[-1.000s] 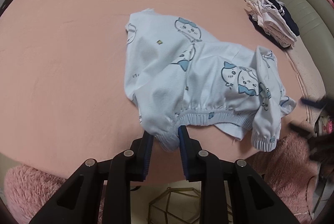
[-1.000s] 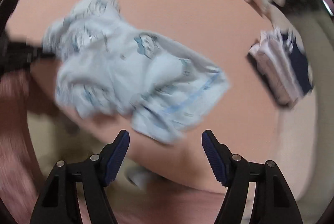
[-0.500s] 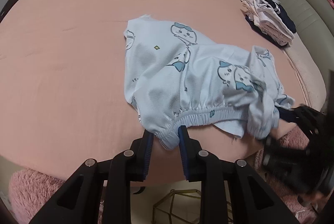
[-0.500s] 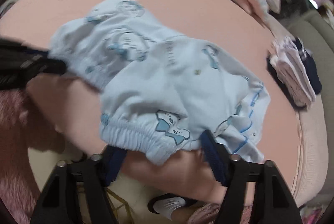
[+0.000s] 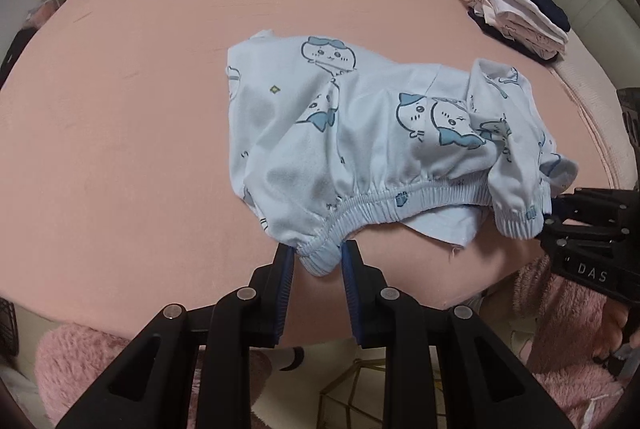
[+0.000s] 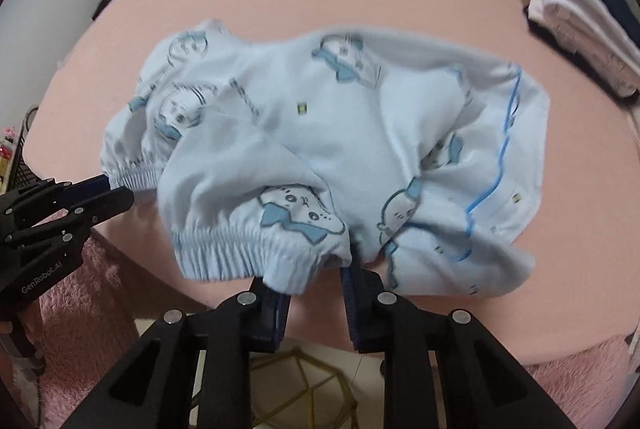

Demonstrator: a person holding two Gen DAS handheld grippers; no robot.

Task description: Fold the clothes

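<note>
Your left gripper [image 5: 318,261] pinches the soft, pale blue cartoon-print pants [image 5: 372,133] by their stretchy edge at bottom centre. Your right gripper [image 6: 314,283] has just been closing and pinches a crinkly cuff. The smooth pink bed sheet [image 5: 120,117] lies wide open at the left.

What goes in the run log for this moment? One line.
left gripper: shut on waistband | right gripper: jaws just closing, shut on cuff | pyjama top: crumpled on bed | step: fold not begun

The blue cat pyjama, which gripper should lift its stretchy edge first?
Probably neither alone. The left gripper pinches one end of the pyjama waistband, and the right gripper has just been closing on the other end. If choosing, left: its grip looks settled.
</note>
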